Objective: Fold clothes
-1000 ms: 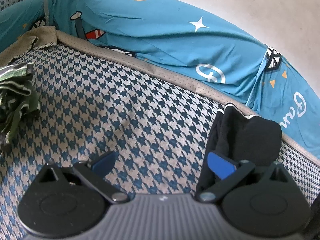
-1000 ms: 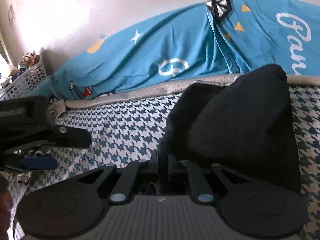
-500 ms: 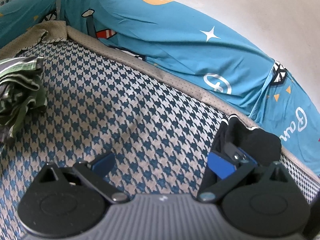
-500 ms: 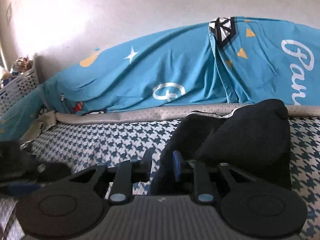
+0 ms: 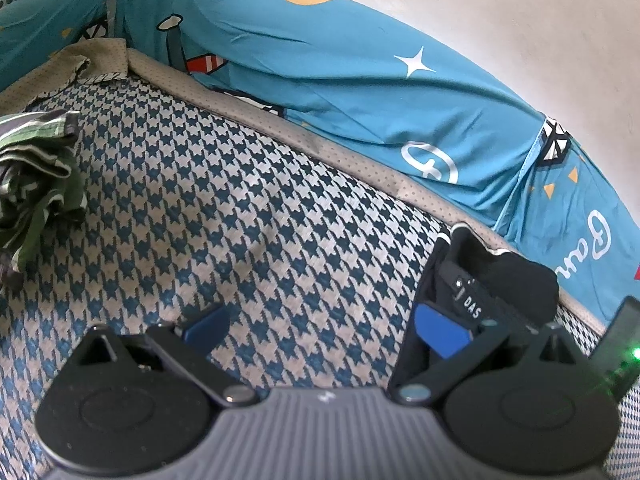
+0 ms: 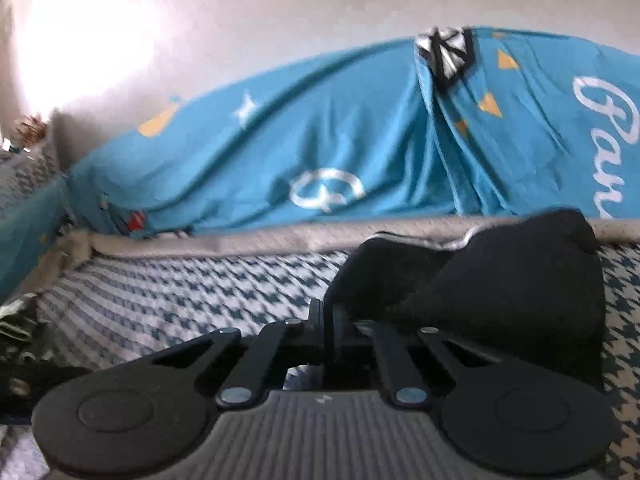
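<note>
Change: since a second ago, black garment [image 5: 520, 276] lower and smaller in the right wrist view, more of the houndstooth mat [image 5: 240, 208] bared to its left; left gripper, earlier seen at the left edge of that view, gone from it; right gripper's body now showing inside the garment in the left wrist view.

Landmark: houndstooth mat, blue and beige, with a dotted beige border [image 5: 360, 160] along its far edge.

Black garment: bunched in a mound on the mat's far right part, close against the border; thin white trim along its top edge.

Right gripper [image 6: 322, 320]: fingers pressed together, pinching a near fold of the black garment; fabric rising behind and to the right of the fingers.

Left gripper [image 5: 320, 324]: spread wide over bare mat, blue pads [image 5: 438, 330] well apart, nothing between them; right pad just beside the garment's left flank, contact not clear.

Green patterned cloth [image 5: 32, 176]: crumpled at the mat's left edge, well apart from the black garment.

Teal printed sheet [image 5: 340, 92]: beyond the mat's far border, draped up against a pale wall [image 5: 500, 20]; white star, orange shape and white lettering on it.

Sharpness: right wrist view blurred, mostly at its left.
</note>
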